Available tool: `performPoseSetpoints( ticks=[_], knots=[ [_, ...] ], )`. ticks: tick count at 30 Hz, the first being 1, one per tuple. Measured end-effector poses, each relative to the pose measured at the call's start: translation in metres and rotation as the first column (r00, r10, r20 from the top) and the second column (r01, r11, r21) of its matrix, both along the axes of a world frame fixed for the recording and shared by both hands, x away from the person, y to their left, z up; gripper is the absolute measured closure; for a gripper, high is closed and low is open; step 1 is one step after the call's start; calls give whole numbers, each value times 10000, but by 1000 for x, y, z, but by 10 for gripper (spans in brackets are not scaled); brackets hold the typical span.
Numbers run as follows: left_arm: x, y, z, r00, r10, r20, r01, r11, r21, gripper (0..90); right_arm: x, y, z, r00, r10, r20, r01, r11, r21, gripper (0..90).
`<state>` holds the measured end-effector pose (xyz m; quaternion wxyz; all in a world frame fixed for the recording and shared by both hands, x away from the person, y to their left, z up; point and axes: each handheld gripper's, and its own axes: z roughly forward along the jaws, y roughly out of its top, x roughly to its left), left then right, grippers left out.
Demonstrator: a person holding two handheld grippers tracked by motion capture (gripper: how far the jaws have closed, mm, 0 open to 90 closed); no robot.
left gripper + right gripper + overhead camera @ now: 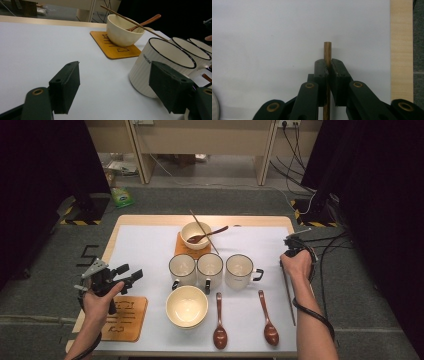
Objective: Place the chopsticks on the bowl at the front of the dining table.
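Note:
My right gripper [327,66] is shut on a wooden chopstick [327,49], whose blunt end pokes just past the jaws over the white mat. From above, that gripper [295,244] sits at the table's right edge, and the chopstick [289,300] runs toward the front along the forearm. At the mat's left edge my left gripper [131,272] is open, jaws wide and holding nothing. In its own view the left gripper [117,85] faces the leftmost mug [162,67]. Behind stands a cream bowl [123,33] on a wooden coaster [115,48], holding a brown spoon [147,22] and a second chopstick [132,22].
Three white mugs [210,269] stand in a row mid-table. In front of them are an empty cream bowl [187,306] and two brown spoons [219,325] [268,320]. A second wooden coaster [125,317] lies at the front left, under the left hand.

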<state>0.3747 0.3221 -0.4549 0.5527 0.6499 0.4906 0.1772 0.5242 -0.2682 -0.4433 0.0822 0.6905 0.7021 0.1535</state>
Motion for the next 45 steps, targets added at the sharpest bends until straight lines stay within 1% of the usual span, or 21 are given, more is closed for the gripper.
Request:
performPoseSetpoints(
  ticks=[3, 9, 21, 29, 32, 35, 36, 40, 45],
  knots=[
    [0, 1, 0, 10000, 23, 5, -23, 10000, -2, 243, 3, 2, -1, 10000, 16, 0, -16, 10000, 25, 833],
    [-1, 4, 1, 10000, 95, 20, -95, 10000, -31, 243, 7, 6, -1, 9999, 114, 41, -114, 9999, -89, 833],
    [-1, 4, 1, 10000, 97, 18, -97, 9999, -28, 243, 8, 7, -4, 9999, 123, 89, -122, 9997, -190, 833],
    [-1, 5, 1, 9999, 111, 17, -111, 9999, -40, 243, 7, 7, -10, 9999, 88, -53, -89, 9997, -224, 830],
    [-1, 4, 1, 9999, 111, 18, -111, 9999, -39, 243, 6, 8, -10, 10000, 89, -13, -89, 9996, -249, 828],
    [-1, 4, 1, 10000, 97, 16, -97, 9999, -43, 243, 6, 8, -10, 10000, 65, 17, -65, 9999, -134, 793],
    [-1, 4, 0, 10000, 97, 8, -97, 9999, -44, 243, 5, 7, -10, 10000, 56, 31, -56, 10000, -53, 778],
    [-1, 4, 0, 10000, 99, -3, -99, 9999, -47, 243, 1, 5, -6, 9998, 28, 195, -27, 10000, -58, 738],
    [-1, 3, 0, 10000, 55, 15, -55, 10000, -47, 243, -13, 2, -2, 9999, 31, -136, -31, 10000, -50, 721]
  ],
)
